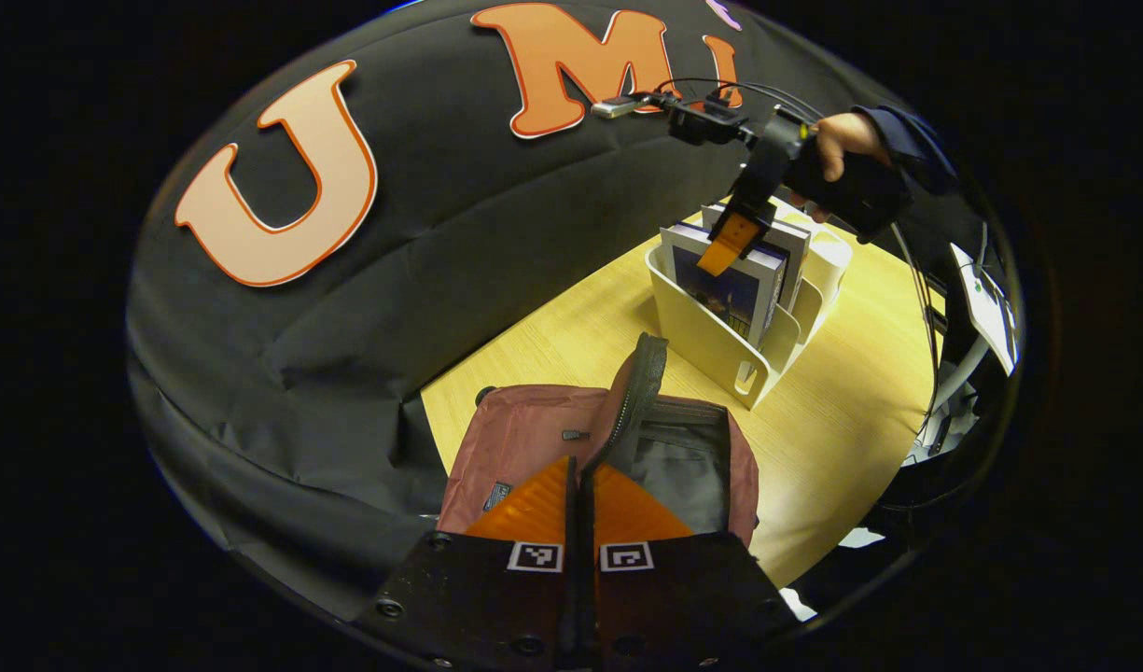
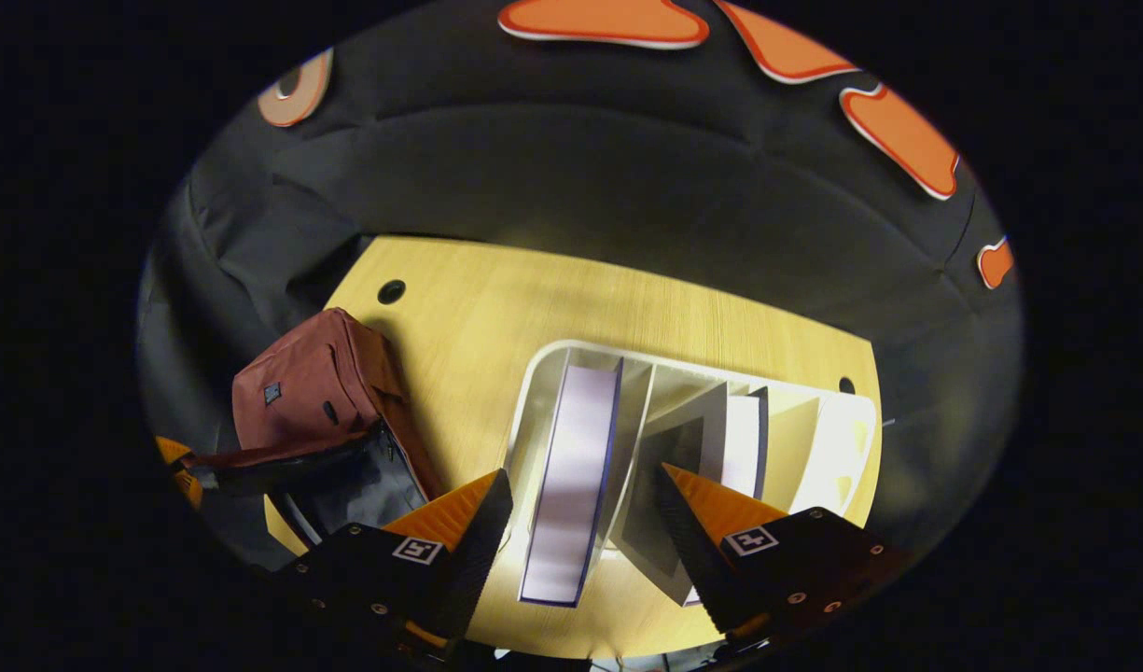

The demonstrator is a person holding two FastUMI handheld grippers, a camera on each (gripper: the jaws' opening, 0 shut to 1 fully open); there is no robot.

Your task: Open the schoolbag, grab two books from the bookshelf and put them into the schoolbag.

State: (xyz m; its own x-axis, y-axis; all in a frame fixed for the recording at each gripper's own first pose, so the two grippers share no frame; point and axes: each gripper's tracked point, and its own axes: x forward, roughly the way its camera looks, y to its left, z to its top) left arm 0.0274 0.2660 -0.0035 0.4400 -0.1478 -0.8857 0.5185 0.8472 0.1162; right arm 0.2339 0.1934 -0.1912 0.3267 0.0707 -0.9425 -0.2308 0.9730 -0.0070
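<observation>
The dark red schoolbag (image 1: 524, 439) lies on the wooden table (image 1: 842, 411) with its mouth open, showing a grey lining. My left gripper (image 1: 580, 495) is shut on the bag's zipper flap (image 1: 641, 383), which stands up from between the fingers. A white bookshelf (image 1: 711, 341) holds a blue-covered book (image 1: 734, 294) and a second book (image 1: 790, 245) behind it. My right gripper (image 1: 728, 245), held by a hand (image 1: 846, 140), hovers over them. In the right gripper view the right gripper (image 2: 582, 481) is open, its fingers straddling the top edge of the front book (image 2: 576, 448) without touching it.
The schoolbag (image 2: 314, 387) lies left of the bookshelf (image 2: 851, 429) in the right gripper view, with another book (image 2: 739, 434) in a farther slot. Two cable holes (image 2: 391, 291) pierce the table's far edge. Cables and white equipment (image 1: 986, 299) hang beyond the table's right side.
</observation>
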